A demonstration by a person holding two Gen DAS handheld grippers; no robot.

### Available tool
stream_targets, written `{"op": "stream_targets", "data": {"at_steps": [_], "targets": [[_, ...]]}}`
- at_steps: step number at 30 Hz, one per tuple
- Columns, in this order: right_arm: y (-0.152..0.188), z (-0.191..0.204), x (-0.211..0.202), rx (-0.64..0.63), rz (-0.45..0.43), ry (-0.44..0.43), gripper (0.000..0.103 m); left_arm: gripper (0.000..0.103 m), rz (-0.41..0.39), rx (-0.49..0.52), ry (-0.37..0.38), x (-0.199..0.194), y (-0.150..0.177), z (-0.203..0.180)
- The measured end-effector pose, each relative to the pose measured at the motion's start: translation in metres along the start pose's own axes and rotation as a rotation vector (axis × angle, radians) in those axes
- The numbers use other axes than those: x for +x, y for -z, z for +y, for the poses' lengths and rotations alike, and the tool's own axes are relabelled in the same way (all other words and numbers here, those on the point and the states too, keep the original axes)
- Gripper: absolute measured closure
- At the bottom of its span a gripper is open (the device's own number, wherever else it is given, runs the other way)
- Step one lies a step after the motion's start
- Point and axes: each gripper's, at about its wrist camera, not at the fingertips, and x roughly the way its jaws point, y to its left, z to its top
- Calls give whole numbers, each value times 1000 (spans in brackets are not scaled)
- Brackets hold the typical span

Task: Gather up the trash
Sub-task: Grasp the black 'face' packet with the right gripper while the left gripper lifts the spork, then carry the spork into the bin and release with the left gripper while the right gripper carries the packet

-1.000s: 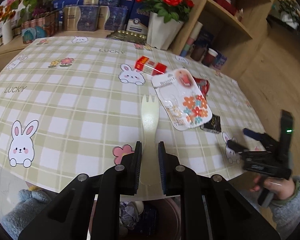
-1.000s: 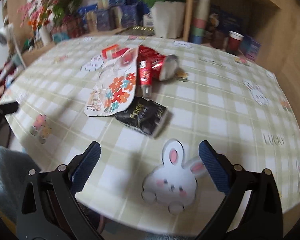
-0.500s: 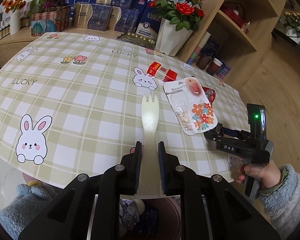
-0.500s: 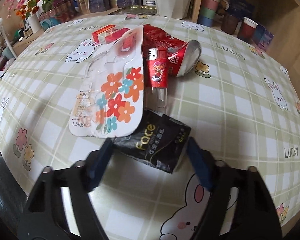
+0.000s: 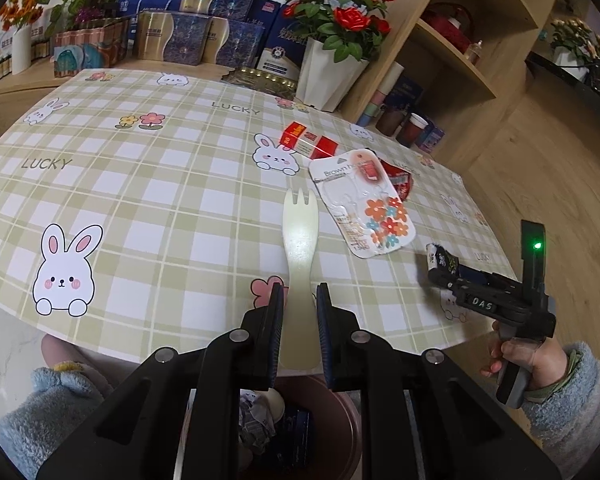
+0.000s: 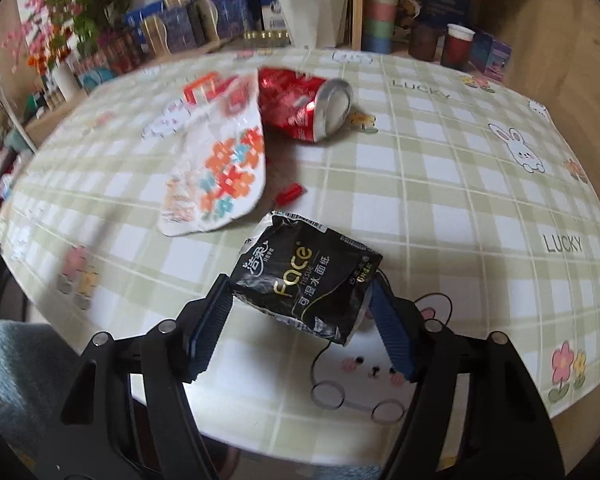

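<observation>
My left gripper [image 5: 299,296] is shut on the handle of a cream plastic spork [image 5: 300,232], held over the table's near edge. Below it stands a brown bin [image 5: 342,420] with crumpled trash inside. My right gripper [image 6: 300,285] is shut on a black tissue pack [image 6: 306,276], which hangs slightly above the checked tablecloth [image 6: 440,184]. In the left wrist view the same right gripper [image 5: 440,266] shows at the table's right edge with the pack's end [image 5: 444,258] in it. A flowered blister card [image 6: 224,172], a crushed red can [image 6: 300,104] and a small red piece [image 6: 289,194] lie beyond.
A red and white box [image 5: 308,140] lies near the card [image 5: 368,208]. A white pot of red roses [image 5: 328,72], boxes and a wooden shelf [image 5: 452,60] with cups line the far side. A person's blue fleece sleeve [image 5: 572,392] holds the right gripper.
The right gripper went from wide open at the table edge forward onto the black tissue pack, closed on it and raised it off the cloth. The left gripper kept its hold on the spork and shifted slightly.
</observation>
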Motion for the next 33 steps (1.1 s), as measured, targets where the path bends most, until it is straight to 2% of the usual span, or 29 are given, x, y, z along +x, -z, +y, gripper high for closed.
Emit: {"op": "stream_targets", "data": {"at_steps": [8, 16, 26, 33], "targets": [[17, 34, -49, 3, -113, -73, 34, 87, -2, 32, 21, -20, 14, -3], [47, 80, -80, -9, -156, -133, 34, 87, 43, 83, 44, -36, 42, -1], [94, 109, -83, 13, -115, -169, 34, 87, 173, 113, 47, -32, 94, 5], [105, 120, -82, -2, -92, -198, 34, 87, 240, 149, 59, -18, 111, -5]]}}
